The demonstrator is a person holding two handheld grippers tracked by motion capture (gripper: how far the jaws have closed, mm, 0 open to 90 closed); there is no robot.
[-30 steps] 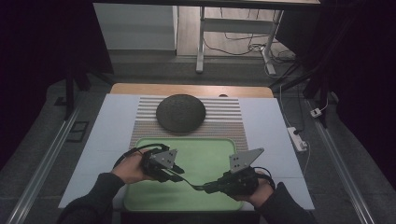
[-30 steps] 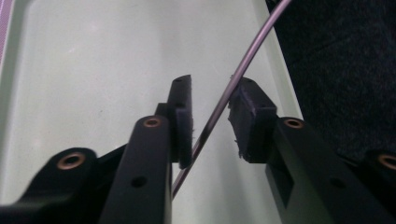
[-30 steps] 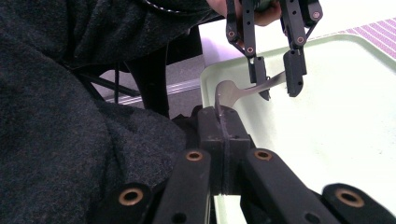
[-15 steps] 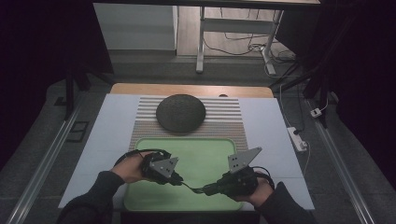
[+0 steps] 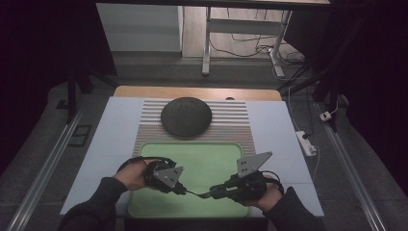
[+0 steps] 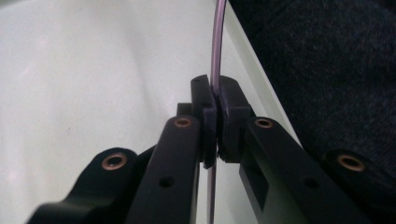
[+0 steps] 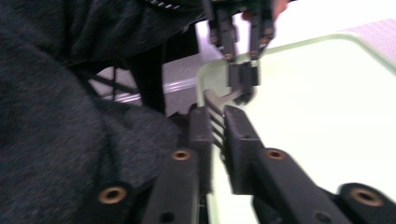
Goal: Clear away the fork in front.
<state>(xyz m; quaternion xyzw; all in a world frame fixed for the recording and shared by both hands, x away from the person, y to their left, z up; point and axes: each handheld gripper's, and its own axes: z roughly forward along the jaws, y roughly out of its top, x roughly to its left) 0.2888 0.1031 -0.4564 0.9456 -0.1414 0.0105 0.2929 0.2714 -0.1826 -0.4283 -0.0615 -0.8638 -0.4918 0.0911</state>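
The left claw is clamped tight on a thin metal fork; in the left gripper view its pads meet on the fork's slim handle, which runs straight up toward twelve o'clock from between them. The right claw has the other end: in the right gripper view the tines lie between its two black jaws, which have just been easing apart, and a gap shows on either side, so I would call them loose around the tines rather than pressing, though the picture is blurred there. Past the tines, at about twelve o'clock in that view, the left claw comes down onto the handle.

From above, the two claws point at each other, tips nearly touching, the left one at nine o'clock of the fork and the right one at three. The fork hangs between them just over the near part of a pale green tray. At twelve o'clock from the tray a dark round dome-like object sits on a striped mat. Everything rests on the white-covered bench, whose wooden edge shows at the far side. Dark sleeves enter from six o'clock.
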